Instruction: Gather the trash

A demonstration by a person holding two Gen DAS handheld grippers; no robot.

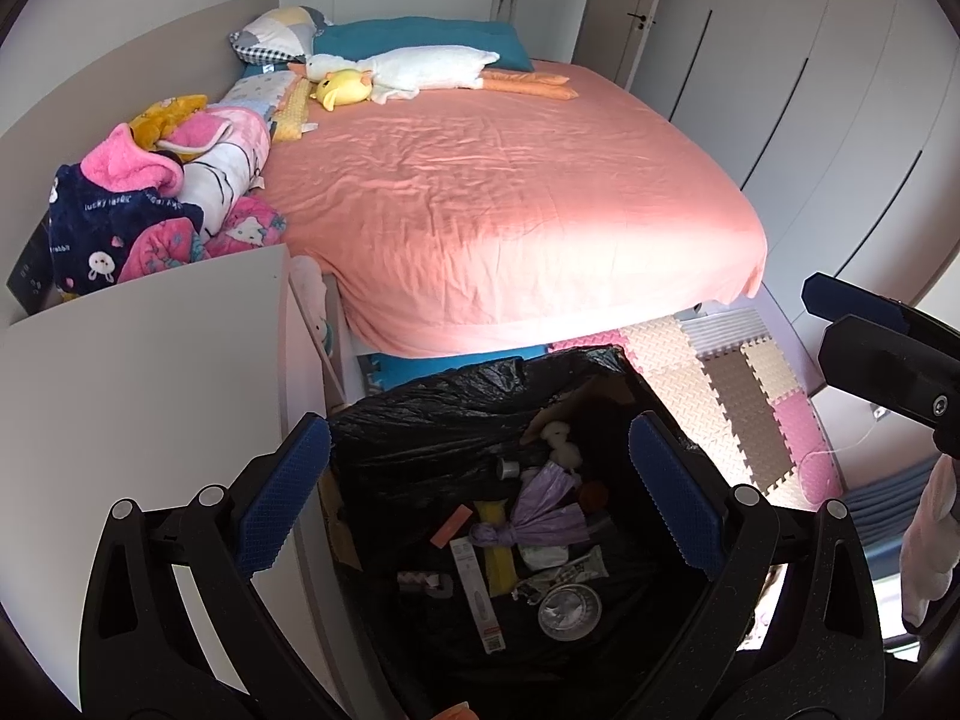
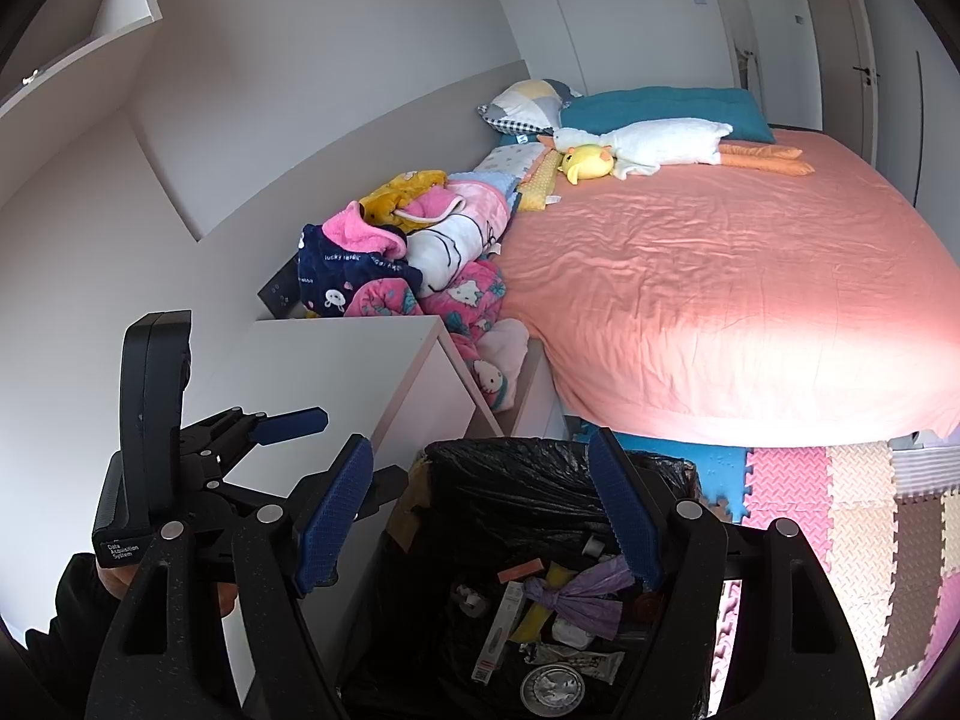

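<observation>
A bin lined with a black bag (image 1: 456, 402) stands on the floor between the bed and a white cabinet. Inside lie a knotted purple bag (image 1: 549, 510), a foil cup (image 1: 570, 603), a yellow wrapper, a white stick pack and other scraps. My left gripper (image 1: 477, 438) hangs open over the bin's mouth with nothing between its blue pads. In the right wrist view the same bin (image 2: 540, 474) and purple bag (image 2: 579, 591) lie below my right gripper (image 2: 480, 450), which is also open and empty. The left gripper's blue pads (image 2: 288, 423) show just to its left, held by a hand in a dark sleeve.
A bed with a pink sheet (image 1: 510, 192) fills the middle, with plush toys (image 1: 420, 69) and pillows at its head. A clothes pile (image 1: 156, 198) lies by the wall. The white cabinet (image 1: 150, 396) flanks the bin's left; foam floor mats (image 1: 744, 396) and wardrobe doors lie to the right.
</observation>
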